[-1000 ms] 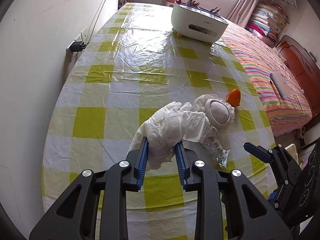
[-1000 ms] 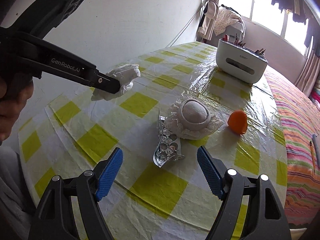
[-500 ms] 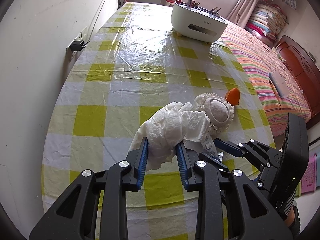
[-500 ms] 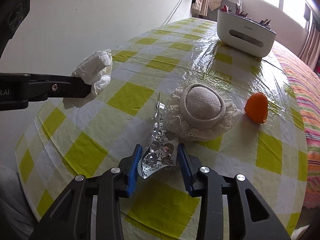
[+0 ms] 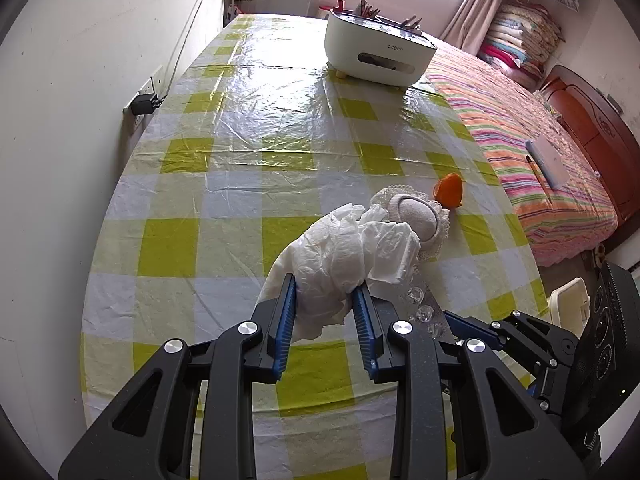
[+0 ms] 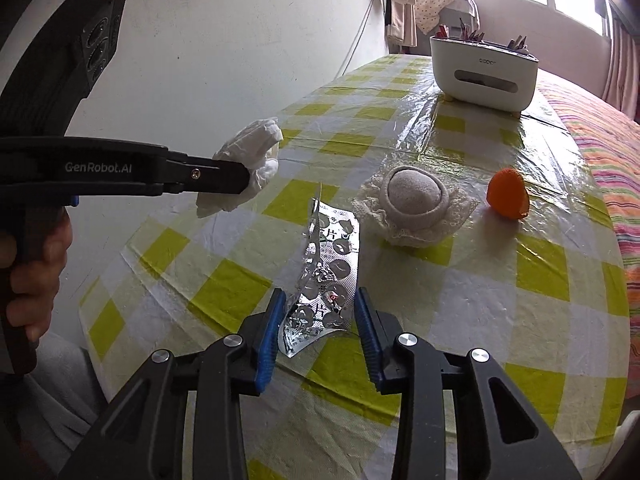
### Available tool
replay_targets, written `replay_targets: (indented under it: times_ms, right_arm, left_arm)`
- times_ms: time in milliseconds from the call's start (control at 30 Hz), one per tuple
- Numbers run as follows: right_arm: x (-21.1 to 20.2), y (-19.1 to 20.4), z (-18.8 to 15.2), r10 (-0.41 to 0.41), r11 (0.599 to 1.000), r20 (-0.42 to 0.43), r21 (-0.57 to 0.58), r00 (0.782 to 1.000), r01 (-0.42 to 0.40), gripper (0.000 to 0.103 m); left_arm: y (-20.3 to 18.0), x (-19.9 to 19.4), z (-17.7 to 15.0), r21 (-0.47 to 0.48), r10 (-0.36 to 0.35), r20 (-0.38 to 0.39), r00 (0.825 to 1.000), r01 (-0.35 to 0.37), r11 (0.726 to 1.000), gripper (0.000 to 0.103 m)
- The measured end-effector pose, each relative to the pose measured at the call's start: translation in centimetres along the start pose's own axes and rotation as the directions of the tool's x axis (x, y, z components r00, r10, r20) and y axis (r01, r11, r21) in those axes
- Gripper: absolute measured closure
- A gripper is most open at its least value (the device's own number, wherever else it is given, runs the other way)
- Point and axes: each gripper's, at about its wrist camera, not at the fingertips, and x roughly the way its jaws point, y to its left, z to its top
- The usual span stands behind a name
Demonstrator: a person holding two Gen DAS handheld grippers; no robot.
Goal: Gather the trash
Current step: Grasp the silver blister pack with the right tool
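My left gripper (image 5: 324,304) is shut on a crumpled white tissue (image 5: 352,252), held above the checked tablecloth; from the right wrist view that tissue (image 6: 248,160) sticks out of the left fingers at the left. My right gripper (image 6: 318,308) is shut on a used silver pill blister pack (image 6: 324,272), lifted and tilted off the cloth. The pack (image 5: 424,312) shows just right of the left gripper. An orange peel (image 6: 507,194) lies on the table at the right.
A small lace-trimmed beige hat (image 6: 414,204) sits between the blister pack and the peel. A white organiser box (image 6: 484,74) stands at the far end of the table (image 6: 552,280). A wall runs along the left; a striped bed (image 5: 532,152) lies to the right.
My right gripper went from wide open above the blister pack to shut on it, then lifted it off the cloth. The left gripper kept still with the tissue.
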Motion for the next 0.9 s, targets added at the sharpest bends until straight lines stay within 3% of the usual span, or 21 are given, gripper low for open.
replay_targets:
  times_ms: [467, 900]
  right_arm:
    - [-6.0, -3.0, -3.3, -0.003, 0.997, 0.083, 0.082, 0.997, -0.004, 0.068]
    - [-9.8, -6.5, -5.8, -0.060, 0.986, 0.148, 0.166, 0.987, 0.035, 0.068]
  left_arm:
    - [-4.8, -1.4, -0.4, 0.088, -0.056, 0.033, 0.998, 0.053, 0.995, 0.075]
    - [-9.5, -1.1, -1.0, 0.169, -0.083, 0.025, 0.996, 0.077, 0.983, 0.075]
